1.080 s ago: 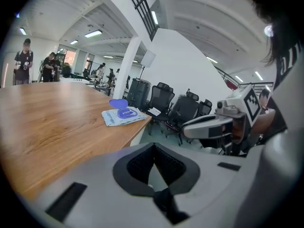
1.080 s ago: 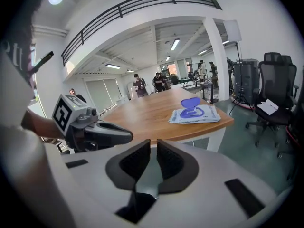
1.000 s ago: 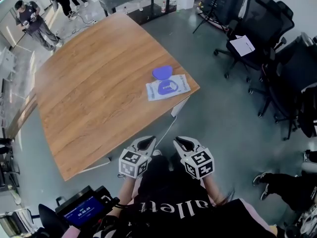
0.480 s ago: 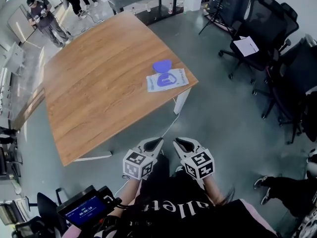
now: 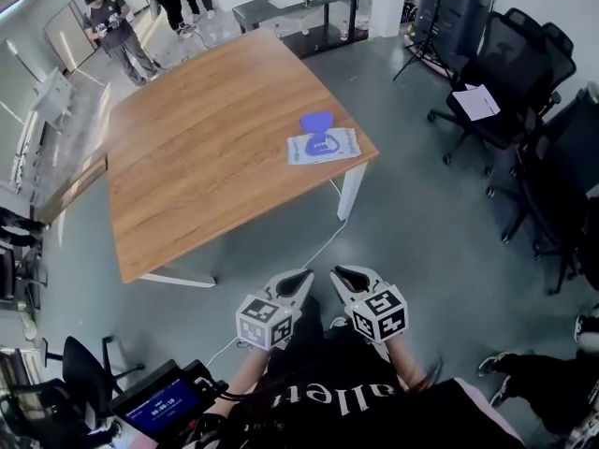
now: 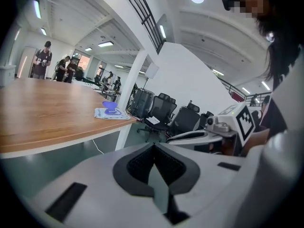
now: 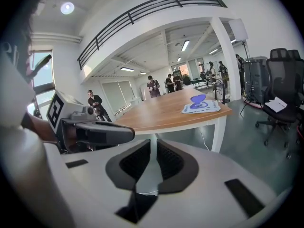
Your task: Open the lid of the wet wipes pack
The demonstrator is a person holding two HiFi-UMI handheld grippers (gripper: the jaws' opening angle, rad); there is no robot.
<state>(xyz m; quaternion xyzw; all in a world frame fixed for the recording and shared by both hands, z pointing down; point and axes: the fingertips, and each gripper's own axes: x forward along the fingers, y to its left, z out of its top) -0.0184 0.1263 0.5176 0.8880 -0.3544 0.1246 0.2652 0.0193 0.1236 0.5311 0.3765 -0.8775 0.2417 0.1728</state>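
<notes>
The wet wipes pack (image 5: 323, 146) lies flat near the right corner of the wooden table (image 5: 206, 157), white with blue print. Its purple lid (image 5: 315, 121) stands flipped up at the pack's far side. The pack (image 6: 111, 114) and lid (image 6: 110, 105) look small and distant in the left gripper view, as do the pack (image 7: 201, 108) and lid (image 7: 197, 99) in the right gripper view. My left gripper (image 5: 304, 276) and right gripper (image 5: 339, 272) are held side by side close to my body, over the floor and well short of the table. Both are shut and hold nothing.
Black office chairs (image 5: 510, 73) stand to the right of the table, one with a paper on its seat. People (image 5: 112, 21) stand beyond the far end. A dark bench (image 5: 299, 7) sits behind the table. A device with a lit screen (image 5: 168, 400) is at lower left.
The table and pack now sit farther off and smaller in the head view. Both grippers stay shut close to my body, having dropped slightly in the frame.
</notes>
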